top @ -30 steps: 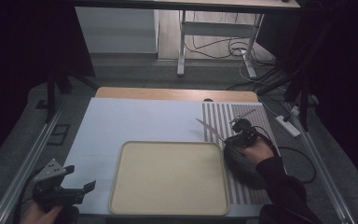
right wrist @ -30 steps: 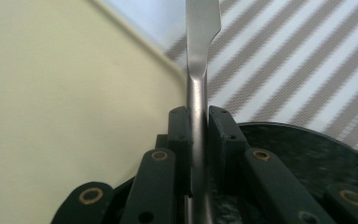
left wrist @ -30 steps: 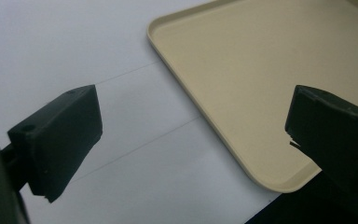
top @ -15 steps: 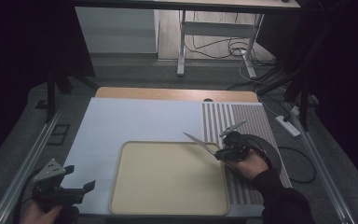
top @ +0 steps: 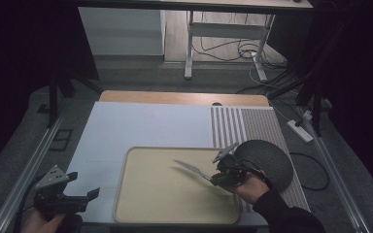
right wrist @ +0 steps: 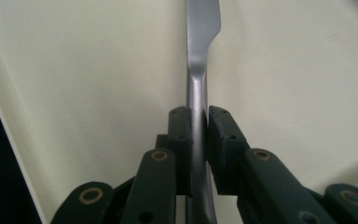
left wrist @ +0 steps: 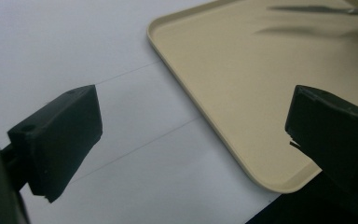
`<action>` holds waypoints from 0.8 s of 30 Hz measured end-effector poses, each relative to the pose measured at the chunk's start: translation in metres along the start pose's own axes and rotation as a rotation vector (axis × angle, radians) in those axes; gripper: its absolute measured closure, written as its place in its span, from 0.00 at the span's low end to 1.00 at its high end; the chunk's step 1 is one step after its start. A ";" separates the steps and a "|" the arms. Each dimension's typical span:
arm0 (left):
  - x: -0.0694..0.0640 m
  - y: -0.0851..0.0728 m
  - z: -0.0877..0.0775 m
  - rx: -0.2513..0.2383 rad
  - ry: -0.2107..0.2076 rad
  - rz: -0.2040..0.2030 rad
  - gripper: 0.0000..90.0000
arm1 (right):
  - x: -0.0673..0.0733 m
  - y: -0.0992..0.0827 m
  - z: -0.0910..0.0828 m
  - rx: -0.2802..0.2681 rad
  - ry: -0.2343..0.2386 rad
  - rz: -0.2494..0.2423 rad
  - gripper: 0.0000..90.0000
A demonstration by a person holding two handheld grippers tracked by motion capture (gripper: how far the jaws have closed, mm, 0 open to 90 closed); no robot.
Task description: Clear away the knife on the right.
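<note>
Fingers of my right gripper [top: 219, 171] clamp a metal knife [right wrist: 200, 70] above the beige tray [top: 150, 204]; my left gripper [top: 85, 193] gapes wide

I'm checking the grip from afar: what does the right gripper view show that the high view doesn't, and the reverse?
Right gripper view: the jaws pinch the metal knife by its handle, edge-on between both pads. High view: the left hand-held gripper open over the white mat, and a dark round plate behind the right hand-held gripper. Both: the knife above the beige tray.
</note>
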State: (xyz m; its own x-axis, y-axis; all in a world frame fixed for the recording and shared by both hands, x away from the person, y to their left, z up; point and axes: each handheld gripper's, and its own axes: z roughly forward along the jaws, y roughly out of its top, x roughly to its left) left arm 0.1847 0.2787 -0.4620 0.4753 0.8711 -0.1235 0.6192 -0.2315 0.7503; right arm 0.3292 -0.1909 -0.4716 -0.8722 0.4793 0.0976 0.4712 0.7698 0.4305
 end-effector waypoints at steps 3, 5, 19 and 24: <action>0.000 0.000 0.000 0.002 0.000 0.002 0.04 | 0.007 0.000 0.010 0.045 0.011 -0.024 0.89; 0.000 0.000 0.000 0.001 0.000 0.000 0.04 | 0.010 0.001 0.015 0.064 0.017 -0.036 0.89; -0.001 0.001 0.001 0.010 0.006 0.010 0.04 | 0.021 0.018 0.025 0.060 0.126 -0.154 1.00; -0.001 0.001 0.001 0.009 0.004 0.006 0.04 | 0.040 0.041 0.048 0.068 0.100 -0.267 1.00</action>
State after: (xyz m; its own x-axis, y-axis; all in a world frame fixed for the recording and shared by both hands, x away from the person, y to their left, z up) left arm 0.1852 0.2776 -0.4621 0.4764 0.8715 -0.1164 0.6219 -0.2404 0.7453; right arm 0.3199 -0.1198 -0.4934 -0.9735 0.2150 0.0785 0.2285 0.8913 0.3917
